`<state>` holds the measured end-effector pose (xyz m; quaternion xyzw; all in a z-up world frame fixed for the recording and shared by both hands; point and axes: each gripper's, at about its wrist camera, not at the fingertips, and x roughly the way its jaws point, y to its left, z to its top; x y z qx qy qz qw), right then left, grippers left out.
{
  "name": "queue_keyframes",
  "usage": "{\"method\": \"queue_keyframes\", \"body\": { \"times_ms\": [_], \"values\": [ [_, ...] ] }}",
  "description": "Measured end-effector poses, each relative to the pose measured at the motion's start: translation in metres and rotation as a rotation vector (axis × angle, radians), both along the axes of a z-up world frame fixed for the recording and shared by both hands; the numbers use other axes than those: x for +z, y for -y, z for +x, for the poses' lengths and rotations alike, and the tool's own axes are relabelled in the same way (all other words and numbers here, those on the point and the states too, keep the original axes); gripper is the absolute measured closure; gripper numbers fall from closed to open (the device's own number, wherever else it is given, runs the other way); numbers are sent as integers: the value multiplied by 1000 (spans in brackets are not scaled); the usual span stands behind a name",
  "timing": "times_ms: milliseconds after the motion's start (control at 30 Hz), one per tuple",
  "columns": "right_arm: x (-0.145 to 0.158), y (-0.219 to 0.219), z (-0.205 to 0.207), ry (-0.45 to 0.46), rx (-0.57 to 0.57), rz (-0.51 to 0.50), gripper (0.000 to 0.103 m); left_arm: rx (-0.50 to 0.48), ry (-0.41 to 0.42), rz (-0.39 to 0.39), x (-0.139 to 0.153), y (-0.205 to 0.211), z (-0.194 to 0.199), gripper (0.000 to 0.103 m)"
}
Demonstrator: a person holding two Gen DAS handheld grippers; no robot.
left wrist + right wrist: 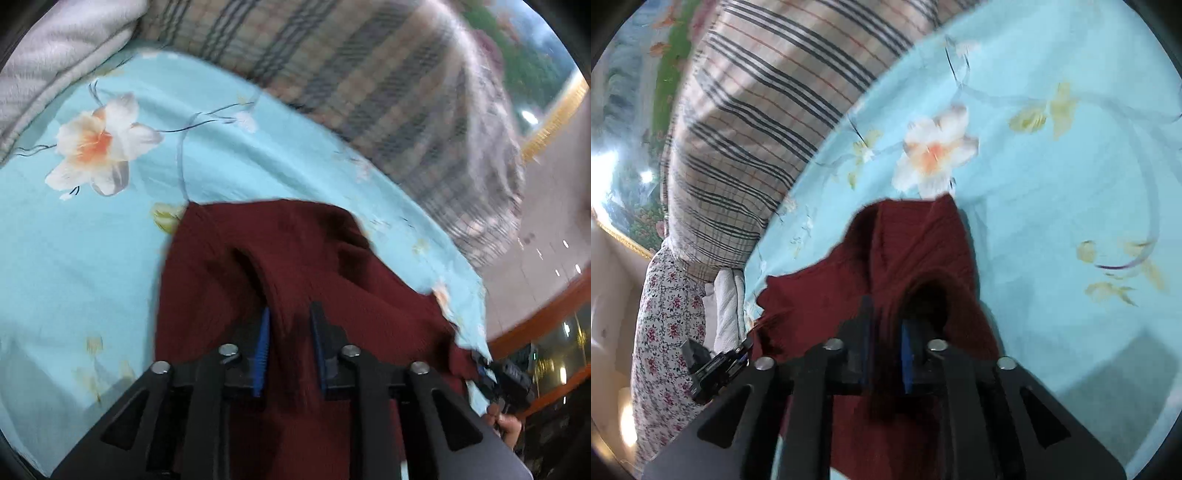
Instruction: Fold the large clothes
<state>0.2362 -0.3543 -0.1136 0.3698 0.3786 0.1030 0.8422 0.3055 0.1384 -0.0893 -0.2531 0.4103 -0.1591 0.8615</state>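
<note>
Item one, as I read it from my two wrist feeds: a dark maroon ribbed knit garment (295, 258) lies bunched on a light blue bedsheet printed with white-and-orange flowers (92, 240), near a beige plaid quilt (351, 92). My left gripper (290, 321) has its blue-padded jaws slightly apart with a fold of the knit between them. My right gripper (886, 325) likewise stands narrowly parted around a ridge of the same cloth; whether either set of pads presses the fabric I cannot tell.
</note>
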Motion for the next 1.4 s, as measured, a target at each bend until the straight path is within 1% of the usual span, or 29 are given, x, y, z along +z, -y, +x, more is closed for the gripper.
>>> {"method": "queue_keyframes", "body": {
  "times_ms": [33, 67, 133, 167, 200, 233, 267, 300, 333, 367, 433, 467, 533, 567, 600, 633, 667, 700, 733, 800, 833, 933, 1000, 1100, 1167, 1233, 1333, 1367, 1400],
  "values": [
    [7, -2, -9, 23, -8, -17, 74, -35, 16, 8, 6, 9, -12, 81],
    [14, -7, -18, 48, -5, -37, 71, -66, 29, 11, 9, 17, -21, 80],
    [22, -26, -30, 94, 54, -64, 71, -173, 45, 0, 11, 45, -37, 73],
    [22, -41, -33, 104, 113, -69, 71, -215, 43, -9, 10, 57, -40, 71],
    [18, -58, -32, 91, 183, -79, 71, -270, 37, -7, 6, 75, -42, 71],
    [12, -73, -29, 68, 246, -95, 71, -299, 30, 15, 2, 88, -40, 71],
    [6, -87, -25, 43, 292, -125, 71, -328, 17, 73, -5, 103, -36, 71],
    [0, -97, -20, 23, 316, -179, 71, -333, -1, 125, -11, 112, -31, 71],
    [-4, -102, -14, 10, 325, -221, 71, -334, -15, 146, -15, 115, -25, 72],
    [-6, -100, -5, 5, 320, -239, 74, -333, -16, 138, -16, 114, -17, 74],
    [-6, -86, 12, 19, 277, -228, 74, -287, -7, 144, -11, 102, -1, 74],
    [-4, -76, 21, 23, 236, -241, 74, -257, -4, 152, -9, 95, 7, 74],
    [0, -56, 36, -2, 118, -319, 73, -171, 6, 144, -2, 72, 25, 74],
    [2, -45, 42, -6, 71, -326, 73, -135, 9, 143, 1, 62, 30, 73],
    [4, -36, 45, 2, 38, -307, 73, -78, 10, 141, 3, 47, 35, 71],
    [5, -28, 46, 11, 12, -287, 73, -48, 9, 137, 2, 38, 36, 69],
    [6, -23, 44, 12, -12, -276, 73, -23, 5, 131, 0, 30, 37, 62],
    [4, -21, 42, 10, -23, -272, 73, 9, -7, 117, -5, 20, 34, 59],
    [3, -20, 39, 9, -22, -266, 73, 22, -18, 107, -10, 14, 33, 59],
    [-7, -25, 32, -13, -4, -258, 73, 28, -38, 90, -22, 9, 22, 59],
    [-12, -30, 28, -24, 9, -258, 73, 27, -30, 92, -25, 7, 12, 59],
    [-19, -36, 9, -16, 17, -271, 73, 24, -9, 129, -24, 4, -14, 59],
    [-17, -38, -3, -5, 0, -272, 73, 35, -11, 133, -22, 3, -25, 59],
    [-12, -37, -17, -6, -24, -255, 73, 54, -22, 75, -13, -9, -32, 59],
    [-4, -38, -26, -6, -31, -251, 72, 69, -24, 66, -5, -8, -29, 59],
    [3, -43, -36, 4, -28, -245, 72, 71, -6, 54, 5, -8, -33, 59],
    [11, -52, -53, 21, -13, -223, 71, 40, -12, 86, 12, 5, -29, 54],
    [12, -55, -57, 23, -9, -217, 71, 21, -27, 105, 11, 11, -25, 53],
    [13, -59, -60, 19, -4, -212, 70, -20, -62, 146, 8, 22, -16, 50]
  ]
}}
